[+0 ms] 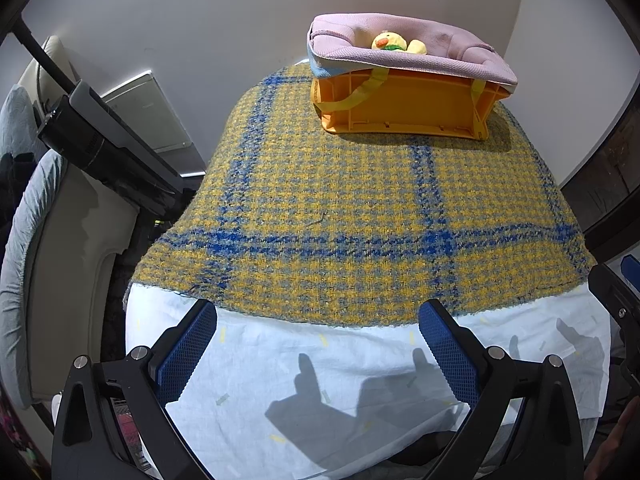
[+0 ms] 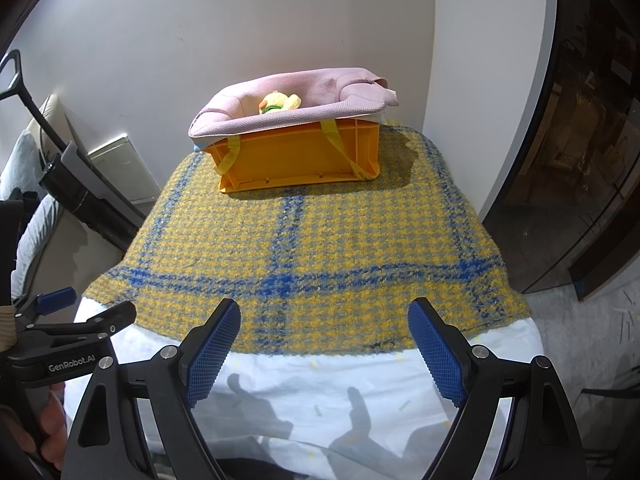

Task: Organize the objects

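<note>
An orange plastic crate (image 1: 404, 104) (image 2: 300, 158) stands at the far end of the table on a yellow and blue plaid cloth (image 1: 352, 216) (image 2: 304, 252). A pink fabric bag (image 1: 408, 46) (image 2: 296, 98) with yellow straps sits in the crate. A yellow plush duck (image 1: 394, 43) (image 2: 280, 102) lies inside the bag. My left gripper (image 1: 318, 320) is open and empty above the near white cloth (image 1: 360, 368). My right gripper (image 2: 324, 318) is open and empty, also at the near edge, well short of the crate.
A white cloth (image 2: 320, 384) covers the table's near part. A black and grey vacuum cleaner (image 1: 100, 136) (image 2: 76, 188) leans at the left beside a cushioned seat (image 1: 24, 240). White walls stand behind. A dark glass door (image 2: 580, 160) is on the right.
</note>
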Available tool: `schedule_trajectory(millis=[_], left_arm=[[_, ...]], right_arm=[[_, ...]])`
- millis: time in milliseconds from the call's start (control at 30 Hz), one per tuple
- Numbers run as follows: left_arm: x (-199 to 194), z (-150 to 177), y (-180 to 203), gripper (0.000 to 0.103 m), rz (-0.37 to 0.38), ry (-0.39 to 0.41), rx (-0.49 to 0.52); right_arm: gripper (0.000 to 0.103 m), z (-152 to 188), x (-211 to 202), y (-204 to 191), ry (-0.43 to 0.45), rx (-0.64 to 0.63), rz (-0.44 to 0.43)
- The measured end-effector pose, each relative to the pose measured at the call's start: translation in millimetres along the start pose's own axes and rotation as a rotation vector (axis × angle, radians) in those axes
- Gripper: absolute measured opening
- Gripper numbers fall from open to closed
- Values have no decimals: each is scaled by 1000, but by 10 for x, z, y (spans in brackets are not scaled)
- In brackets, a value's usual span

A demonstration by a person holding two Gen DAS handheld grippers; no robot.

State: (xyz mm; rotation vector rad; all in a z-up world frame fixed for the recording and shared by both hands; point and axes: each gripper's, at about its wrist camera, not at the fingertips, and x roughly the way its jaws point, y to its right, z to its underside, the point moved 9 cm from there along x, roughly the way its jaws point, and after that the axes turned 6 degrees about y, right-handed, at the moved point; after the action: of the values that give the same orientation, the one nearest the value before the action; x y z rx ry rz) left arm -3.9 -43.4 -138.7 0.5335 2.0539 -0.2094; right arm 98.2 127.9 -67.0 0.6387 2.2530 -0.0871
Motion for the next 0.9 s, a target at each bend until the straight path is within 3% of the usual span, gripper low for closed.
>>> schedule_trajectory(millis=[900], left_arm=[[-25,-20,-7,103,1,16,-3]], right_arm=[[86,7,-4,16,2,4,-3]])
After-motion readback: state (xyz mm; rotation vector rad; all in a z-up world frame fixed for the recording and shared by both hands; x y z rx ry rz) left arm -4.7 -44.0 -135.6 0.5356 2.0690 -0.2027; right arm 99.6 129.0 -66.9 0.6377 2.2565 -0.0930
